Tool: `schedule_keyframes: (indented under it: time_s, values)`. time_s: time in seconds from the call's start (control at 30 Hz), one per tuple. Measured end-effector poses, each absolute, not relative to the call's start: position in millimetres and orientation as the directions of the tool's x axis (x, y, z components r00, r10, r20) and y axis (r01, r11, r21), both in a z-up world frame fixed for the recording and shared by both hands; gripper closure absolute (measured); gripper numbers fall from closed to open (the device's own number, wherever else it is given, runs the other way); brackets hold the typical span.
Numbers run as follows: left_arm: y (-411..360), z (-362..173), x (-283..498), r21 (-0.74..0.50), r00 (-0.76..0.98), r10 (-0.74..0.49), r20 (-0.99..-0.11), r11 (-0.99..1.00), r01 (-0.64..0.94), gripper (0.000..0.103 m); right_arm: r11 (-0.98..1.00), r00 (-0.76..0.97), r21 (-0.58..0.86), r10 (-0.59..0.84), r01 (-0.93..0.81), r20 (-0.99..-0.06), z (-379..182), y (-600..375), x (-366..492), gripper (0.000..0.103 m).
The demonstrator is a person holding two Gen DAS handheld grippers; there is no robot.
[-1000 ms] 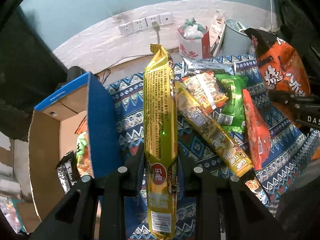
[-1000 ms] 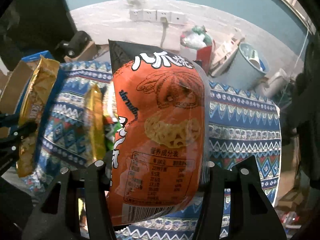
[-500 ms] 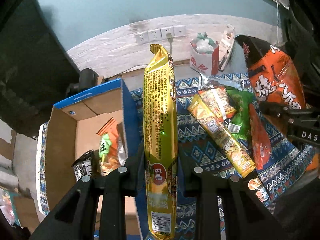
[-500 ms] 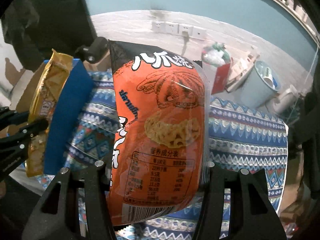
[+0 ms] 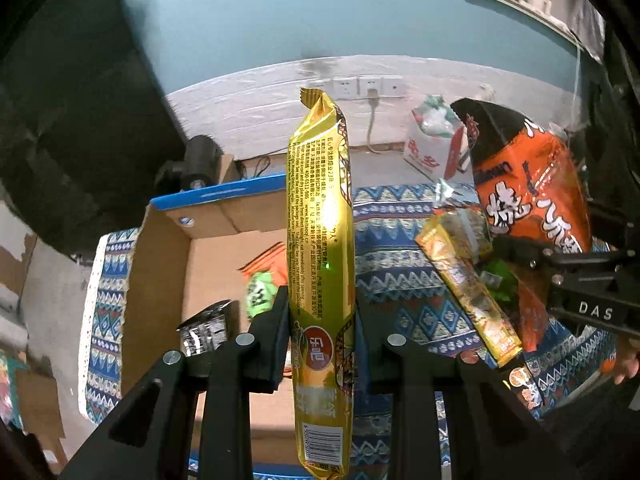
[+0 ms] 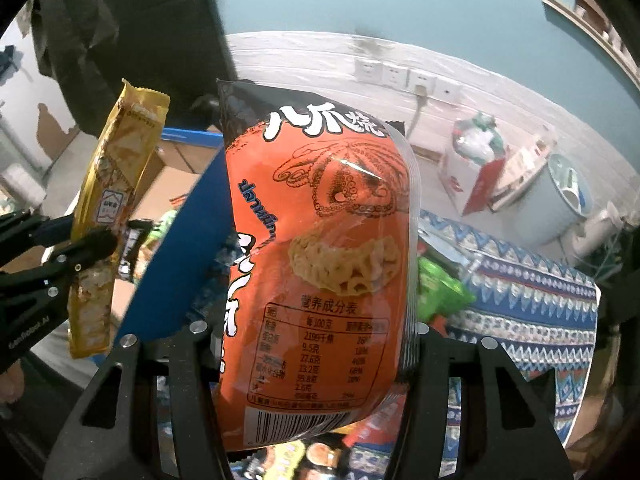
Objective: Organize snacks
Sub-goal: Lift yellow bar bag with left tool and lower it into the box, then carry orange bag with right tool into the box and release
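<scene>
— Both of my hands have drifted toward the cardboard box (image 5: 160, 272) since a second ago; far more of its inside shows now than it did. What do you see in my left fingers (image 5: 320, 320)?

— Your left fingers are pinched as tight as they go on the long gold snack pack (image 5: 320, 220), gripping it low down, near its red round logo. The pack stands upright, its crimped top pointing away from you, and it hangs over the near right edge of the box.

— And my right fingers (image 6: 316, 332)?

— About half spread, pressed on both sides of the orange octopus crisps bag (image 6: 320, 260). The bag is puffy and upright, black band on top, nutrition table facing you. It sits just right of the box's blue outer wall (image 6: 180, 248).

— What is inside the box?

— A green and orange packet (image 5: 260, 284) and a black and white packet (image 5: 206, 330) lie on its floor, toward the right side.

— And right of the box?

— Loose snacks lie on the patterned cloth (image 5: 400, 280) over the surface: a yellow stick pack (image 5: 468, 292) lying slantwise, and a green packet (image 5: 498, 282) just past it
</scene>
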State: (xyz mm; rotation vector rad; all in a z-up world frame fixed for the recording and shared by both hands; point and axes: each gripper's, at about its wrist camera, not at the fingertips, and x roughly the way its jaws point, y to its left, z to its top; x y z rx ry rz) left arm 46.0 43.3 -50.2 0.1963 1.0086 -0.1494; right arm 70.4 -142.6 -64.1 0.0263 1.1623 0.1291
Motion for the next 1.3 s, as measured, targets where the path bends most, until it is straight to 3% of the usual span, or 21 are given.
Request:
schedule_keyframes:
  time_s: [1.07,1.13,1.2,1.3]
  values:
    - [198.7,-112.3,74.2,0.09,0.412,0.121,-0.903,0.992,-0.094,0.075,0.951,0.326,0.146,0.234,-0.271,-0.916,-84.5,4.0,129.0,0.05]
    - [199.4,-111.5,72.7,0.091,0.409,0.121,-0.905,0.992,-0.091,0.072,0.948,0.323,0.147,0.238,-0.282,-0.916,-85.3,11.6,131.1,0.05]
    - [199.7,-109.5,70.0,0.097,0.411,0.126,-0.903,0.991,-0.091,0.058,0.945,0.321,0.15,0.244,-0.291,-0.915,-85.8,17.8,132.1,0.05]
    - [198.9,-104.9,66.6,0.103,0.415,0.131,-0.9,0.991,-0.089,0.052,0.941,0.313,0.158,0.253,-0.299,-0.916,-87.9,25.2,134.7,0.049]
